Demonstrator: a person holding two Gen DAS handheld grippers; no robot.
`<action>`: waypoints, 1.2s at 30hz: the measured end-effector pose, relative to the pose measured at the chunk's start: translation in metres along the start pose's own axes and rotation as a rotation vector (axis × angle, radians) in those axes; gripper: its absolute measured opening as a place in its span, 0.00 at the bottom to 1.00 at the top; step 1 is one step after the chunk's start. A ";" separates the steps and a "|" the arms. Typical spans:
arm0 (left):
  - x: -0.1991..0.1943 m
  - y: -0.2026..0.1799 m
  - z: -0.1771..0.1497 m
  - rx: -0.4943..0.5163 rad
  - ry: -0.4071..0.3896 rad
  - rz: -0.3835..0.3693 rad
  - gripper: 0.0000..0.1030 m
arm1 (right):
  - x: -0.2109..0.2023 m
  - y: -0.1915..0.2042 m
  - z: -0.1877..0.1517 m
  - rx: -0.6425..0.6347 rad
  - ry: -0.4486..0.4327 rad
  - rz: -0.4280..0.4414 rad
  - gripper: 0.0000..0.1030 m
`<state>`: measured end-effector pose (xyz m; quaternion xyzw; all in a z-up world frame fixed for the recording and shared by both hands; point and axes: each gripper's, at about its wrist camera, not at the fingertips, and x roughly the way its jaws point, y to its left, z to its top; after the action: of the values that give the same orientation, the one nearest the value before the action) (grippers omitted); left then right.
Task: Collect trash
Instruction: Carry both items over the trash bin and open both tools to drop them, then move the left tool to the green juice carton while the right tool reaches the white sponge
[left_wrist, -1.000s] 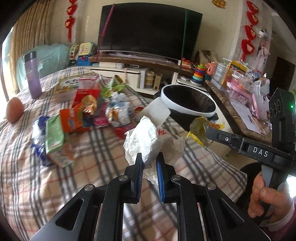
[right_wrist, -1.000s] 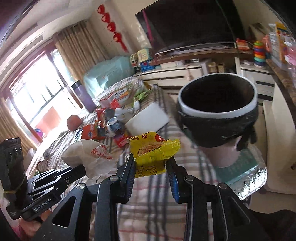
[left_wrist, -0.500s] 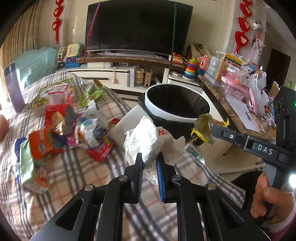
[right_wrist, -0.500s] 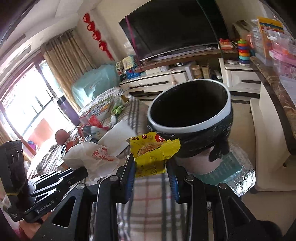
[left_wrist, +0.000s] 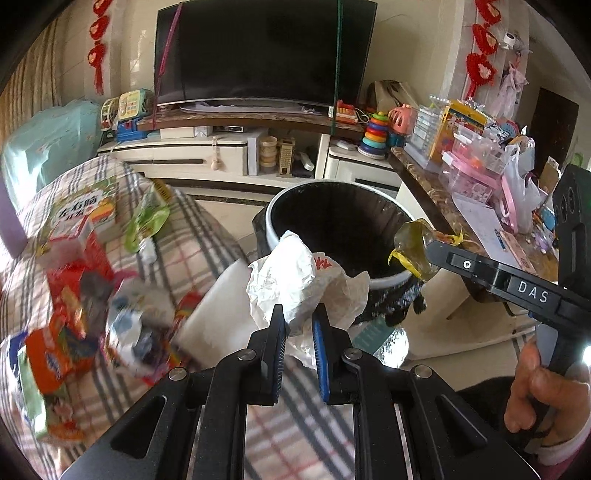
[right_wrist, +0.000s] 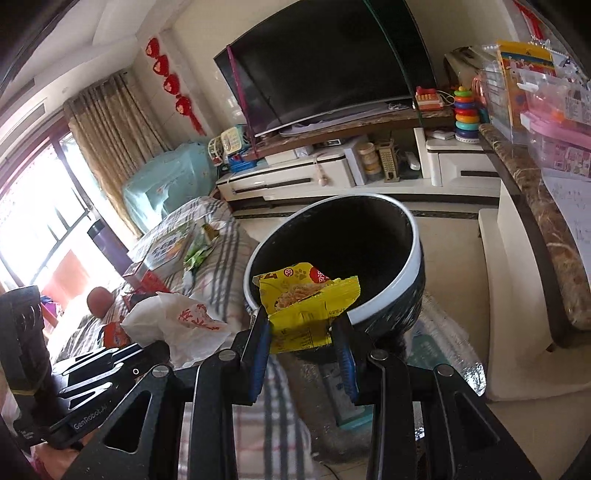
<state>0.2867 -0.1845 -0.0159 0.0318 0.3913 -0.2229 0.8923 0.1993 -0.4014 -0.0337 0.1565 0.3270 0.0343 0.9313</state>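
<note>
At bin (left_wrist: 384, 282) rim: left gripper (left_wrist: 298, 325) fingers clamped on white crumpled wrapper (left_wrist: 291, 280), at 7 o'clock edge. Right gripper (right_wrist: 301, 332) fingers clamped on yellow noodle packet (right_wrist: 303, 302), over near rim. Carry both past rim to centre before letting go; more trash on bed (left_wrist: 199, 236) at 9 o'clock.

- "DAS" in white letters stands on the black body of the right gripper (left_wrist: 424, 254), in the left wrist view.
- "GenRobot.AI" stands on the side of the left gripper (right_wrist: 147, 350), in the right wrist view.
- Red characters on the white crumpled bag (left_wrist: 295, 273) and print on the yellow wrapper (right_wrist: 306, 299) are too small to read.
</note>
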 end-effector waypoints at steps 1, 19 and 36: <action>0.003 -0.002 0.003 0.002 0.001 -0.001 0.13 | 0.003 -0.002 0.004 0.001 0.003 -0.003 0.32; 0.091 -0.021 0.065 0.015 0.049 -0.006 0.16 | 0.051 -0.032 0.054 -0.026 0.081 -0.045 0.32; 0.065 -0.017 0.038 -0.049 -0.001 0.004 0.67 | 0.050 -0.046 0.053 0.041 0.091 -0.024 0.65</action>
<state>0.3446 -0.2331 -0.0340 0.0105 0.3963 -0.2116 0.8934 0.2696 -0.4508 -0.0383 0.1700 0.3713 0.0234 0.9125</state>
